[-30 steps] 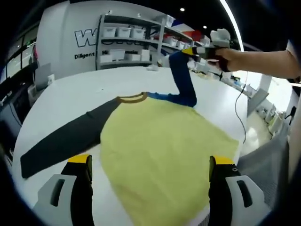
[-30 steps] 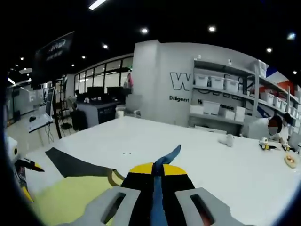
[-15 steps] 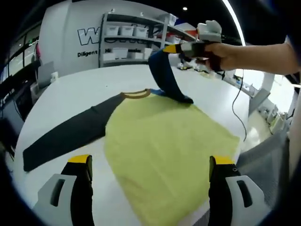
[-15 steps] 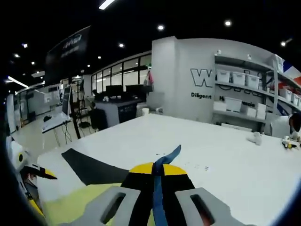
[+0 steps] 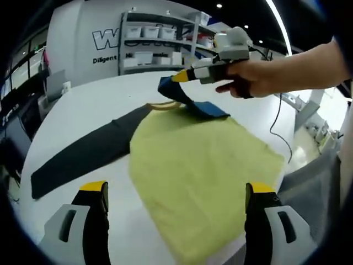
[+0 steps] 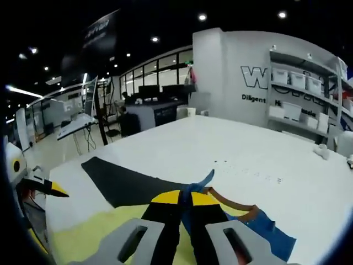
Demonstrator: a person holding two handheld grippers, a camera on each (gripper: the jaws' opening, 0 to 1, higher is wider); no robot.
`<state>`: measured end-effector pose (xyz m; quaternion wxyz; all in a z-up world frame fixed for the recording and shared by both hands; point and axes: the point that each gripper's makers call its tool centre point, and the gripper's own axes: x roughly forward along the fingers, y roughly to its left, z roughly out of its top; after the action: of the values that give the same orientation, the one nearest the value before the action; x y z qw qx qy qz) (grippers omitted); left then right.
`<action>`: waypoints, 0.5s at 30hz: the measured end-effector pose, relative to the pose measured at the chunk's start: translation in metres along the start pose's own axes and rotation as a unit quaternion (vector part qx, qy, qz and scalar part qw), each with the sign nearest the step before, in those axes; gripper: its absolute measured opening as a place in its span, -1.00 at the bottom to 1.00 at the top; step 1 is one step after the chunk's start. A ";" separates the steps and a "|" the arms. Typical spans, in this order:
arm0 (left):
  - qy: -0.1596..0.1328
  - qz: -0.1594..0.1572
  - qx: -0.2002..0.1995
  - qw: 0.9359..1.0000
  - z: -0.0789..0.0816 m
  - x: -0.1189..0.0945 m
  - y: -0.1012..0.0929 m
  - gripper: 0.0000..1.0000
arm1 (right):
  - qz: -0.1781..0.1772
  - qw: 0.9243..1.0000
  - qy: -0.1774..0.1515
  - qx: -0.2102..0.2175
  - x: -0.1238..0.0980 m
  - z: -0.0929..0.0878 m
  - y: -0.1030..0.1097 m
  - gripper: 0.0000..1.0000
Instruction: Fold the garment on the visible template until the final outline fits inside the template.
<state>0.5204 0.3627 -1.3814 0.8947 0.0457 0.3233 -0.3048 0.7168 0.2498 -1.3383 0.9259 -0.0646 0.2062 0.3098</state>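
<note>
A large workshop hall with dark ceiling, spot lights and white shelving [image 5: 160,47] holding storage bins was seen behind a broad white table [image 5: 83,107]. On that table a long-sleeved garment [image 5: 204,165] was spread flat, its yellow body lying towards the near edge and its brown collar [image 6: 234,205] towards the middle of the table. The black sleeve [image 5: 83,152] was stretched out straight on the table surface, away from the body.

The blue sleeve [image 5: 185,99] was lifted off the table and arched over towards the yellow body, its far end pinched in the right gripper [image 5: 182,77], which was held by a person's hand [image 5: 248,80] above the collar area. In the right gripper view, that gripper [image 6: 185,201] was seen with its jaws closed together on the blue fabric, a tip of cloth poking up between them.

The left gripper [image 5: 174,193] was held low over the near edge of the garment, its two jaws spread wide apart and nothing caught between them; no contact with the cloth could be made out. A cable [image 5: 278,124] was trailed across the far right side of the table.
</note>
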 end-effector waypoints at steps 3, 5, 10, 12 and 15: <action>0.002 0.000 -0.001 1.000 -0.001 0.000 0.000 0.99 | 0.008 1.000 0.013 -0.006 0.007 -0.010 0.010 -1.00; 0.003 0.001 -0.002 1.000 -0.003 0.001 0.000 0.99 | 0.013 1.000 0.021 -0.009 0.011 -0.017 0.017 -1.00; 0.007 0.004 -0.007 1.000 -0.007 0.000 0.003 0.99 | 0.036 0.998 0.043 -0.033 0.019 -0.033 0.038 -1.00; 0.009 0.005 -0.007 1.000 -0.009 -0.001 0.004 0.99 | 0.043 0.997 0.050 -0.039 0.021 -0.039 0.045 -1.00; 0.010 0.008 -0.010 1.000 -0.011 -0.002 0.006 0.99 | 0.053 0.996 0.058 -0.043 0.024 -0.047 0.054 -1.00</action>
<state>0.5167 0.3715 -1.3892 0.8942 0.0420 0.3348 -0.2941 0.6852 0.2944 -1.3905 0.8913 -0.1111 0.2488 0.3625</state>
